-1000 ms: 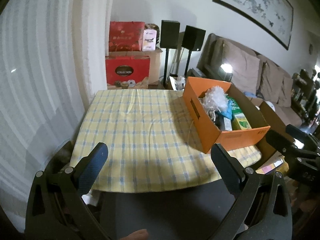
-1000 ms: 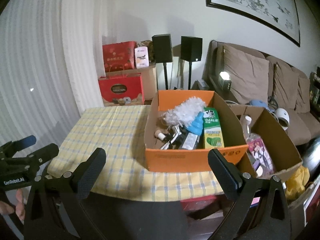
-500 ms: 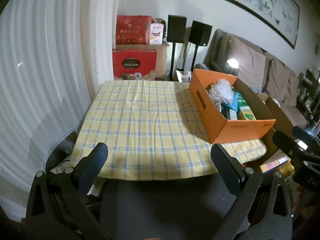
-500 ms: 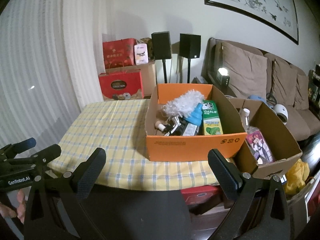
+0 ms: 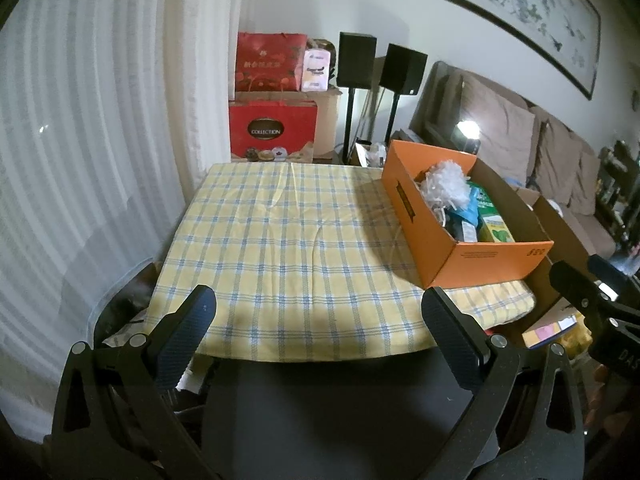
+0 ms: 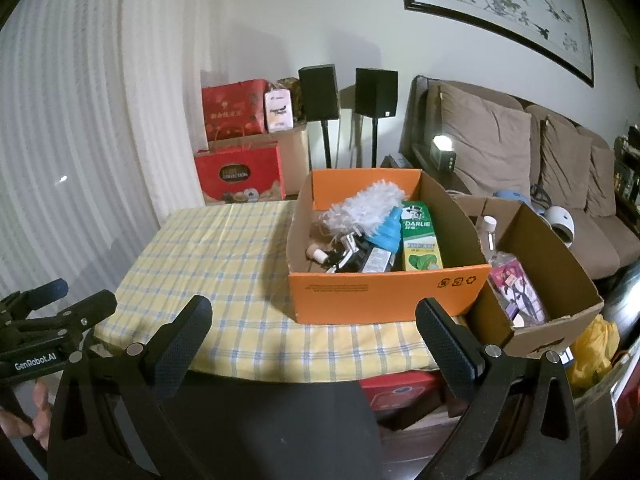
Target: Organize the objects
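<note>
My right hand-held gripper (image 6: 308,328) and left hand-held gripper (image 5: 318,318) both hang spread and empty short of the tabletop (image 5: 280,240), everything sits jumbled in the orange box (image 6: 384,292), fitting either unpacking ahead or packing finished.

The room is dim, with a warm, slightly grainy cast. A small lamp (image 6: 441,145) near the sofa (image 6: 520,152) blows out to a white glare spot. Pale light seeps through the curtain (image 5: 80,160) on the left. The orange box (image 6: 384,292) casts a soft shadow leftward onto the tablecloth (image 5: 280,240), and the cloth's near edge lies in shade. Fisheye distortion bends the curtain folds and picture frame (image 6: 500,12), and all four corners vignette to black. The far right edge of both views is dark and smeared.
</note>
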Available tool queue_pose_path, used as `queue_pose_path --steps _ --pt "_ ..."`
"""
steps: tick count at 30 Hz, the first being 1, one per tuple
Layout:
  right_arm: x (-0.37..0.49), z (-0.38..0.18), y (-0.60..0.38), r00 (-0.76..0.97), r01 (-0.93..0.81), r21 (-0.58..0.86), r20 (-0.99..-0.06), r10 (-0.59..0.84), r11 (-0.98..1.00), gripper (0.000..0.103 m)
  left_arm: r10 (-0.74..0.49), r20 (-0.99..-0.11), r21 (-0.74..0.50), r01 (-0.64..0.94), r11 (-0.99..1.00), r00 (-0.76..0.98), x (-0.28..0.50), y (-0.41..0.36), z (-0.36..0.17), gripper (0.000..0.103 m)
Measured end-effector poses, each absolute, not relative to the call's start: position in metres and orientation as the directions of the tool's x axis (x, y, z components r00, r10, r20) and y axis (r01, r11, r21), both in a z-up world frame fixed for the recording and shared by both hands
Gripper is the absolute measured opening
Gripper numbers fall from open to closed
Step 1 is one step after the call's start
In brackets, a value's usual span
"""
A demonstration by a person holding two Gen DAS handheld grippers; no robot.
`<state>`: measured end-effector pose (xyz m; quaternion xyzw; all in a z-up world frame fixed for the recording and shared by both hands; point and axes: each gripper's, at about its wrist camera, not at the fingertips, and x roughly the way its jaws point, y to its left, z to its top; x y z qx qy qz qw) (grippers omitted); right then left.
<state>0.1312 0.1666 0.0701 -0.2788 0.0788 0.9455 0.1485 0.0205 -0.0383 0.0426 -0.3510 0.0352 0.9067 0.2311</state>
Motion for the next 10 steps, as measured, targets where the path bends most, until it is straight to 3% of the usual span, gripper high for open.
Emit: queue_pose_path --steps 10 --pt "0.1332 0.0722 0.1688 -0.805 -0.33 0.067 -0.542 0.243 -0.942 0.103 0.408 -0.654 -0.101 -0.461 -0.881 -0.637 0.0228 -0.0362 0.0421 0.103"
